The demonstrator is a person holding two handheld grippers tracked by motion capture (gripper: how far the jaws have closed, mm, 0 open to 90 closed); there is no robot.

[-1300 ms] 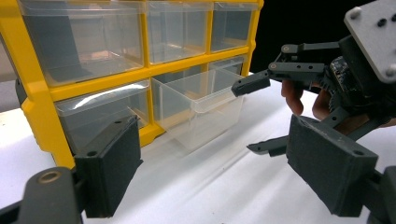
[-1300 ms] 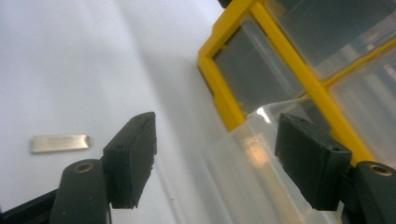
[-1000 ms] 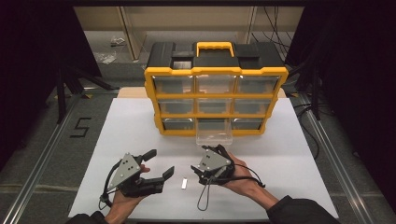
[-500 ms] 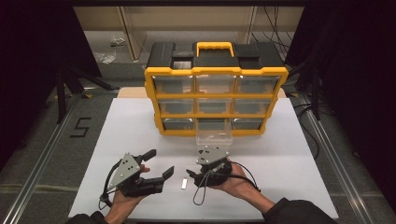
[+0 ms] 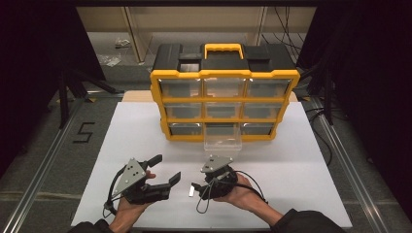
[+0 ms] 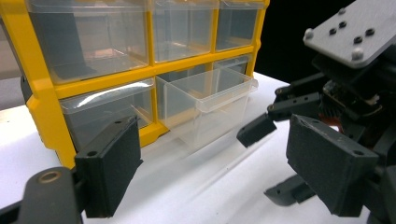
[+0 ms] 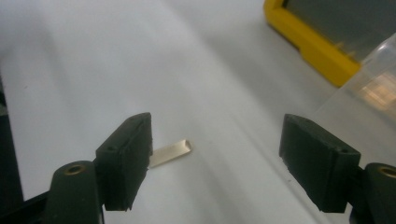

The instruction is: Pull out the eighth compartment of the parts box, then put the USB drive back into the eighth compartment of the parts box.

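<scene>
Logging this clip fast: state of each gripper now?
Left gripper: open, holding nothing.
Right gripper: open, empty, over the small metal strip on the table.

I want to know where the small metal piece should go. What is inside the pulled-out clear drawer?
The pulled-out drawer looks empty through its clear walls; its rear part is hidden inside the yellow organizer.

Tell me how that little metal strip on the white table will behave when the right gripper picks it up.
The metal strip lies flat and thin on the table, so pads will probably struggle to get under it. Its shiny face suggests it may slide when nudged. It looks stiff and light, unlikely to roll. The right gripper stands open beside it.
</scene>
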